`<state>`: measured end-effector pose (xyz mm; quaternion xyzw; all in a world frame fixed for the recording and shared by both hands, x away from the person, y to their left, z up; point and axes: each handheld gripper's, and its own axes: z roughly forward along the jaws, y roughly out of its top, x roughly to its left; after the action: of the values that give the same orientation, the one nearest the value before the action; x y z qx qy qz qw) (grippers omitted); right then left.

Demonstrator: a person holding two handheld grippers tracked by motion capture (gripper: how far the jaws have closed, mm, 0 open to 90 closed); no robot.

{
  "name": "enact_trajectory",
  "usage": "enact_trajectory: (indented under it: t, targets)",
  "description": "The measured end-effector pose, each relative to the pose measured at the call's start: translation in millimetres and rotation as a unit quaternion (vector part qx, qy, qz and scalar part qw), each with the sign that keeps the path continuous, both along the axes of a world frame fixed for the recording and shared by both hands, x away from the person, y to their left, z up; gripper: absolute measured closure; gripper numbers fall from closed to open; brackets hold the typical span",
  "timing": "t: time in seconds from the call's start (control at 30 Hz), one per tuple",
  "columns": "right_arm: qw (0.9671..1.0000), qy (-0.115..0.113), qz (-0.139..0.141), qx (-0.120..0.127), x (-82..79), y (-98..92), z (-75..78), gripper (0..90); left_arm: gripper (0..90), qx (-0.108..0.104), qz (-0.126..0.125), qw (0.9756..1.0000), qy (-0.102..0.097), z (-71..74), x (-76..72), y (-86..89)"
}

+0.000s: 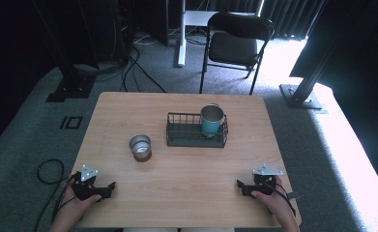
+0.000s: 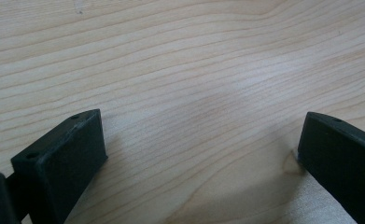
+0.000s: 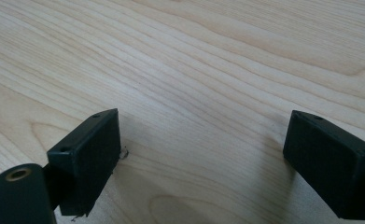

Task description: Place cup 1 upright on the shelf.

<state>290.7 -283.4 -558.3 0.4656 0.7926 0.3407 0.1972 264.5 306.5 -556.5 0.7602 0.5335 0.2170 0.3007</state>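
The cup [image 1: 140,147] is seen far right of the left gripper [image 1: 110,186]; both grippers' jaws are spread, the right gripper [image 1: 240,185] near right.

A short metal cup [image 1: 140,147] with a brown base stands upright and open-topped on the wooden table, just left of a dark wire basket [image 1: 186,135]. A taller teal-and-steel tumbler [image 1: 211,121] stands upright inside the basket's right end.

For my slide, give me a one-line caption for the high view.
Two open grippers, left gripper and right gripper, rest near a brown-based cup and wire basket holding a teal cup.
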Motion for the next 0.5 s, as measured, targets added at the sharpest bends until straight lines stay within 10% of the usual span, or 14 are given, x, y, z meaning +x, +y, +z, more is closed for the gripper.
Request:
enact_trajectory:
  t: [0.5]
  targets:
    - [1.0, 0.0, 0.0, 0.0, 0.1, -0.1, 0.1, 10.7, 1.8, -0.001, 0.0, 1.0, 0.0, 0.0, -3.0, -0.9]
